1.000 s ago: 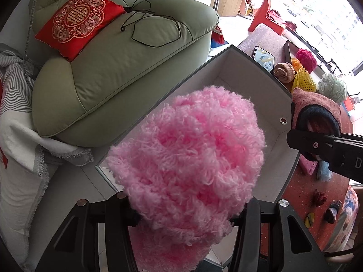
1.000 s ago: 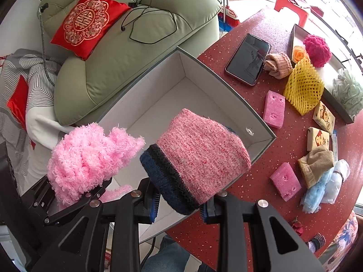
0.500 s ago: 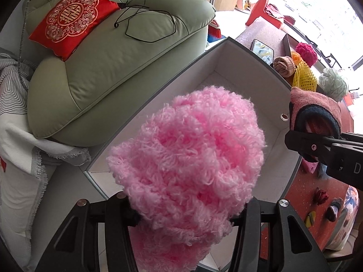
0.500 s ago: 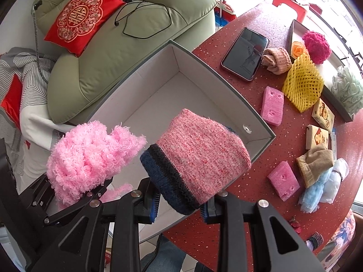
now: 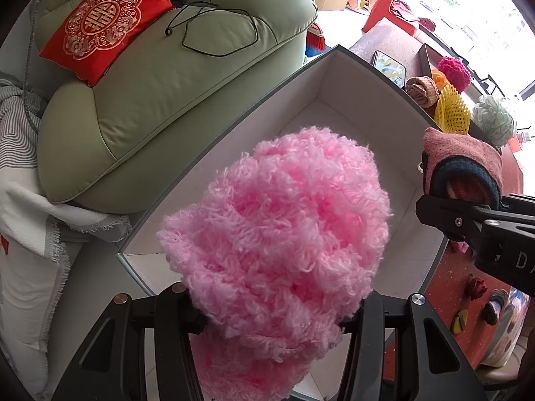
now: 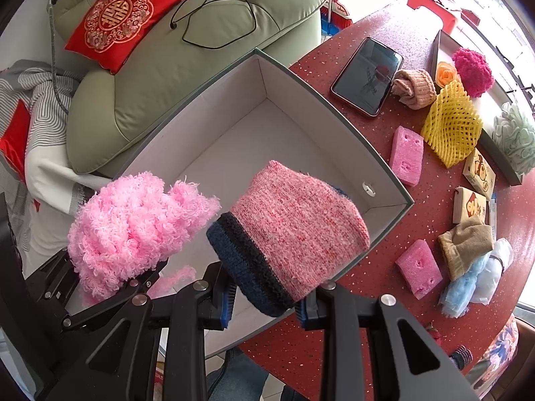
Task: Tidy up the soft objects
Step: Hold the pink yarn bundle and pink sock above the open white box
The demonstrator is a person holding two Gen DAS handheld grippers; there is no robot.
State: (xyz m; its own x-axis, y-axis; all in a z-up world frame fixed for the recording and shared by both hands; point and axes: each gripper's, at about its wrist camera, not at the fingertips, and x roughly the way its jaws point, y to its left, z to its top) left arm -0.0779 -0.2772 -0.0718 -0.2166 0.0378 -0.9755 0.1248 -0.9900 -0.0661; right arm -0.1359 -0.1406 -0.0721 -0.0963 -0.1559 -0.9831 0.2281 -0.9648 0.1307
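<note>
My left gripper (image 5: 277, 314) is shut on a fluffy pink yarn piece (image 5: 281, 230), which hangs over the near end of an open grey box with a white inside (image 5: 334, 113). In the right wrist view the same fluffy pink yarn piece (image 6: 133, 220) shows at the left, held in the left gripper (image 6: 110, 284). My right gripper (image 6: 264, 304) is shut on a pink knitted hat with a dark blue band (image 6: 294, 230), above the box (image 6: 267, 127) near its right wall. The box floor that shows is bare.
On the red speckled table (image 6: 367, 274) lie a phone (image 6: 367, 75), pink sponges (image 6: 406, 155), a yellow foam net (image 6: 451, 127), a beige sock roll (image 6: 414, 88), small cartons (image 6: 469, 205) and a tan cloth (image 6: 464, 244). A green armchair (image 6: 187, 53) with a red cushion (image 6: 117, 16) stands behind the box.
Both grippers keep their hold. The box and the room behind have slid slightly in both views; the held pieces stay in place between the fingers.
</note>
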